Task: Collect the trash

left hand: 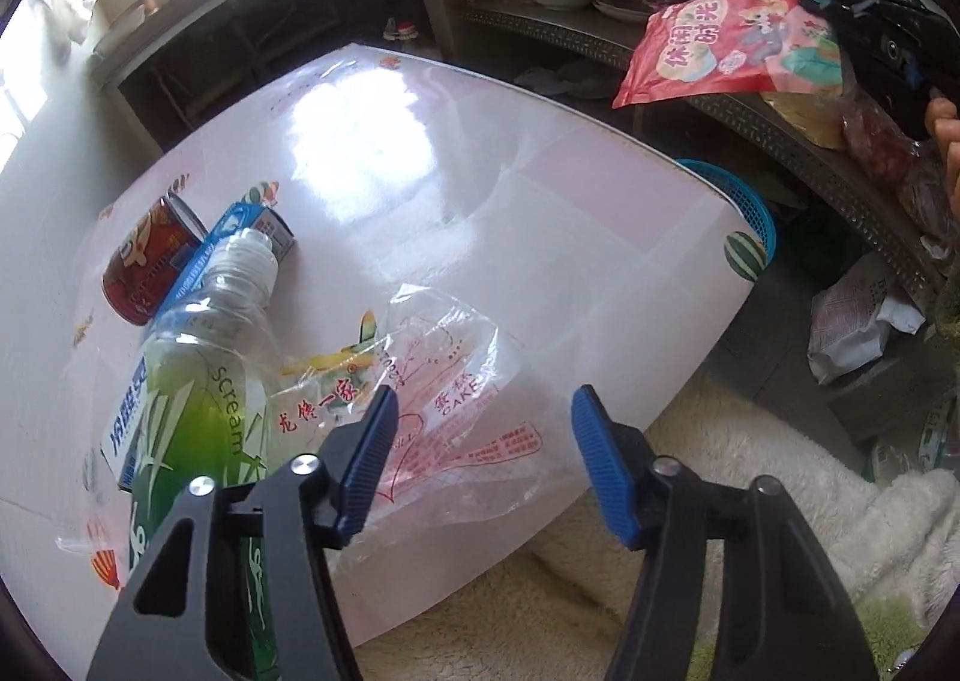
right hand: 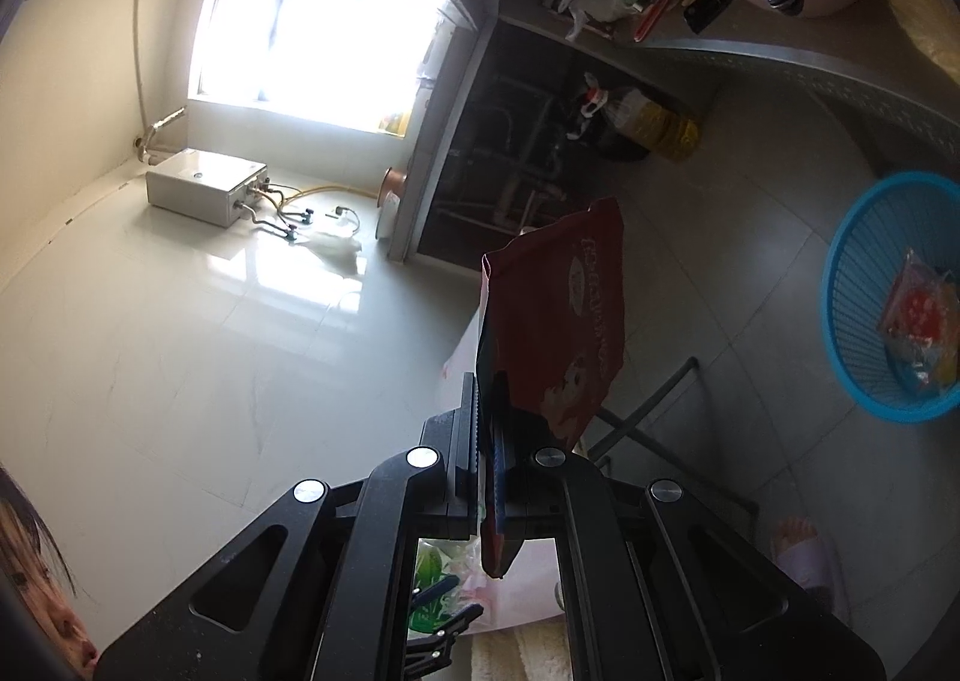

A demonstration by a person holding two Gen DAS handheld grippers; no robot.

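Blue basket (right hand: 852,285) on floor containing colourful wrappers (right hand: 921,333), right claw (right hand: 489,441) clamped on red snack bag (right hand: 555,321), left claw (left hand: 486,465) agape above clear wrapper (left hand: 444,381) on table (left hand: 480,189), nothing gripped.

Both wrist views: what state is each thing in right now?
Left gripper: open, empty, over clear wrapper.
Right gripper: shut on red snack bag.
Bottle: lying, uncapped.
Red can: on its side.
Blue basket: holds wrappers.

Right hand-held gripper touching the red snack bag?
Touching. The right wrist view shows the right hand-held gripper shut on the red snack bag, its edge pinched between the pads and the bag held off the floor.
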